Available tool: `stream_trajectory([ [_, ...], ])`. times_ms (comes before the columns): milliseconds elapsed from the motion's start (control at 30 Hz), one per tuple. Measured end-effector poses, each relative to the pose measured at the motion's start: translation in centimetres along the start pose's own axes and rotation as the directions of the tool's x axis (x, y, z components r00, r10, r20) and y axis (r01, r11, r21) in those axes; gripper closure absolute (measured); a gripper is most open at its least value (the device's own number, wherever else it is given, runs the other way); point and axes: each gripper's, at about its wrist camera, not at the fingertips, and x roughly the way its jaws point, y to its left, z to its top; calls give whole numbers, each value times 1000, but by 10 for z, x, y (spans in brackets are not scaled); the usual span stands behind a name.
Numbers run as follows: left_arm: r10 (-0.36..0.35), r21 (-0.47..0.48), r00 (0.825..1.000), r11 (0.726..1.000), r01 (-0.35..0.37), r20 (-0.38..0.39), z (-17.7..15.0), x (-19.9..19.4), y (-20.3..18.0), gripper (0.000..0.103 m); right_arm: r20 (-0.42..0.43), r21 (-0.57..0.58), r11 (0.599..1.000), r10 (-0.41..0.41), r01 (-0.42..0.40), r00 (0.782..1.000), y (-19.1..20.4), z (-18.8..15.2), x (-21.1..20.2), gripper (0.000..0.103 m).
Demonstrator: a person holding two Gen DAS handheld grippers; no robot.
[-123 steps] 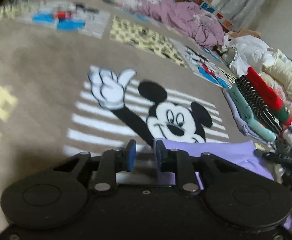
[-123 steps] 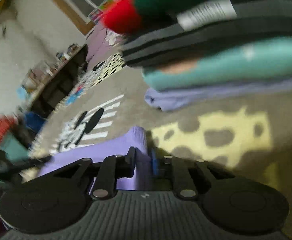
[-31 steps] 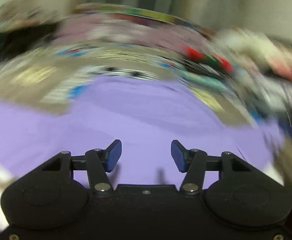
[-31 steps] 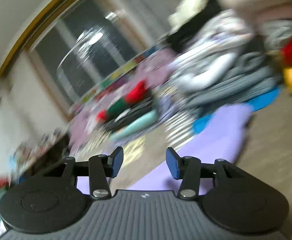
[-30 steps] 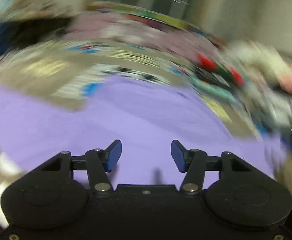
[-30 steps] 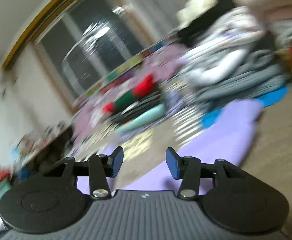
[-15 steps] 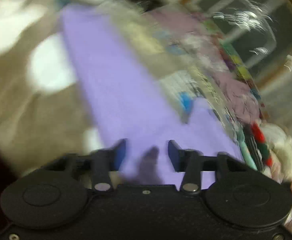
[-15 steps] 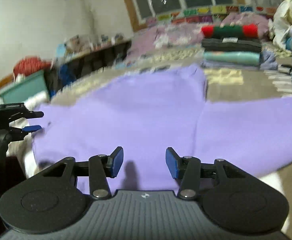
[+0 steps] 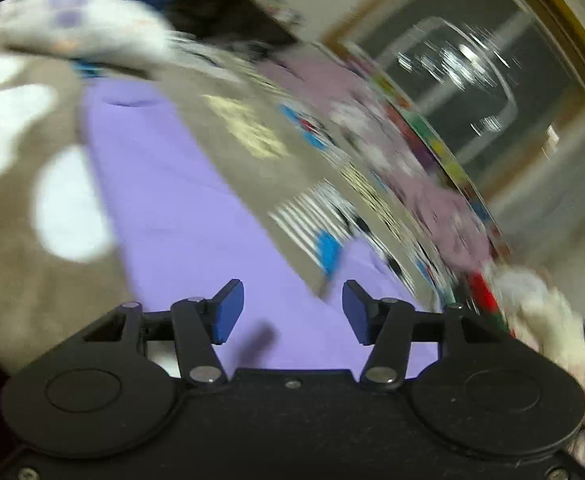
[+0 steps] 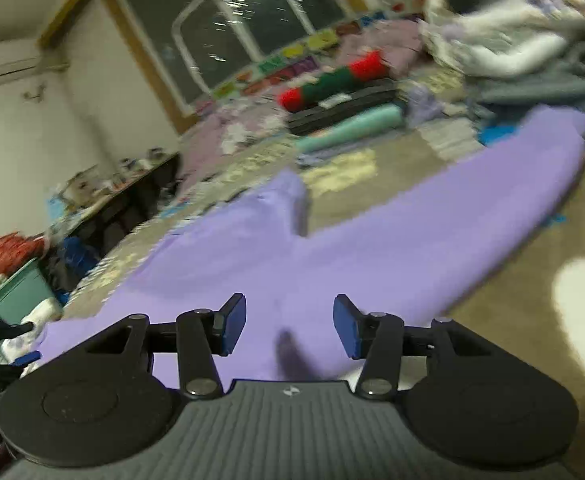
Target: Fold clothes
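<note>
A purple long-sleeved garment lies spread flat on the brown patterned blanket; one sleeve reaches to the right. In the left wrist view the garment runs from a sleeve cuff at upper left down under the fingers. My left gripper is open and empty just above the cloth. My right gripper is open and empty over the garment's near edge. Both views are motion-blurred.
A stack of folded clothes in red, green, black and teal sits at the back of the blanket. A heap of unfolded white and grey clothes lies at the right. A teal bin and dark shelving stand at the left.
Both grippers let go of the garment and opened; it now lies spread flat. Over the last second both cameras swung, the left one toward the sleeve on the left side.
</note>
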Motion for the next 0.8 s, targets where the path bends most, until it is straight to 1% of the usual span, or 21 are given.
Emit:
stream_trajectory([
  [33,-13,29,999,999,14,-31,-8,5,-6,49,-22,7,1000,-21,21,1000,-2,-1,2,55],
  [100,-28,67,995,997,34,-99,-24,16,-12,47,-55,14,999,-39,40,998,-4,-4,4,55],
  [133,-6,76,990,997,17,-142,-31,21,-12,44,-55,11,999,-41,42,998,-4,-5,3,55],
  [167,13,75,987,997,-1,-159,-33,23,-11,45,-51,11,999,-39,40,998,-3,-5,1,55],
  [200,18,72,988,997,-7,-155,-31,22,-11,45,-39,23,999,-33,34,999,-5,-6,-3,54],
  [233,24,69,988,998,-13,-152,-30,21,-11,42,-20,53,998,-25,26,999,-9,-5,-6,54],
  [267,25,76,989,997,-14,-147,-28,18,-15,36,3,103,995,-14,13,1000,-15,-5,-11,54],
  [300,20,102,990,995,-6,-139,-25,17,-22,32,28,164,987,0,-5,1000,-23,-3,-15,54],
  [367,17,175,991,985,6,-130,-25,15,-38,23,79,280,960,8,-29,997,-41,0,-20,51],
  [400,13,215,991,976,16,-132,-26,15,-49,20,98,331,943,8,-40,995,-50,-1,-22,50],
  [433,3,253,990,967,33,-141,-29,15,-59,18,120,382,922,9,-55,993,-59,-1,-24,50],
  [500,-24,326,981,941,87,-190,-41,22,-80,18,166,476,873,27,-104,986,-75,-5,-27,51],
  [533,-28,371,976,923,108,-214,-47,26,-94,18,190,519,845,35,-131,981,-83,-6,-28,51],
  [567,-31,422,973,897,128,-231,-56,27,-108,18,214,556,816,42,-158,976,-89,-8,-30,51],
  [667,-56,565,958,797,213,-282,-88,29,-153,18,285,624,748,50,-225,957,-106,-12,-36,49],
  [733,-72,638,948,724,264,-311,-110,34,-183,18,324,660,706,42,-258,945,-117,-14,-40,46],
  [800,-90,687,936,656,314,-342,-131,39,-211,18,363,687,667,30,-289,931,-127,-16,-43,45],
])
